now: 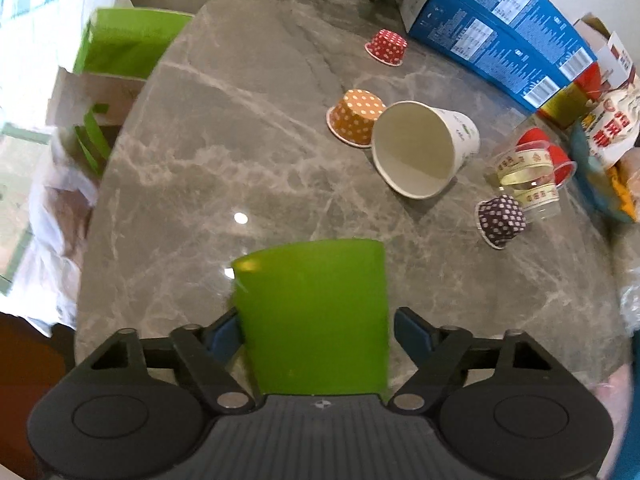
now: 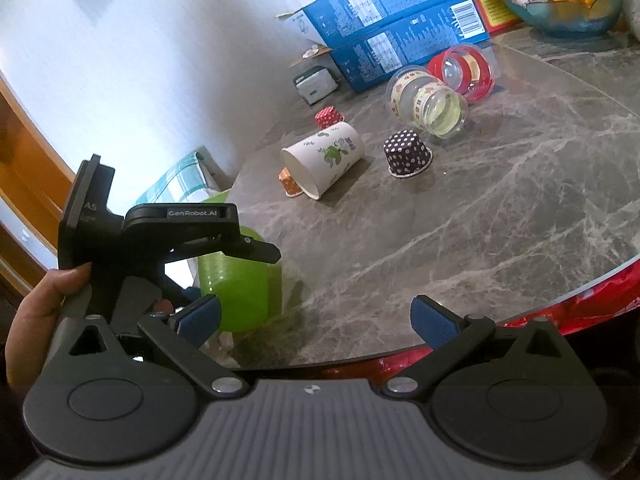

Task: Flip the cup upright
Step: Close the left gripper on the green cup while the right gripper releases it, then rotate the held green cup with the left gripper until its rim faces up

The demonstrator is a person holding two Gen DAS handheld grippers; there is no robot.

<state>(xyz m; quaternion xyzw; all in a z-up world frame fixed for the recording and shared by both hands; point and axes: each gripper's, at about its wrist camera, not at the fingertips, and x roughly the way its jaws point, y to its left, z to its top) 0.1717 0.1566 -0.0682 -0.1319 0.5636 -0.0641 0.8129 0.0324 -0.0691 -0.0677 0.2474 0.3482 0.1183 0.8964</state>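
Observation:
A green plastic cup (image 1: 312, 316) sits between the fingers of my left gripper (image 1: 316, 332). The left pad touches its side; the right pad stands a small gap off it. In the right wrist view the same green cup (image 2: 236, 292) stands on the marble table (image 2: 480, 240) near its left edge, with the left gripper around it. My right gripper (image 2: 316, 320) is open and empty above the table's near edge, to the right of the cup.
A white paper cup (image 1: 424, 148) lies on its side mid-table. Orange (image 1: 356, 116), red (image 1: 386, 46) and dark dotted (image 1: 500, 220) small cups sit mouth down. Clear plastic cups (image 1: 528, 176) lie on their sides. Blue boxes (image 1: 500, 36) line the back.

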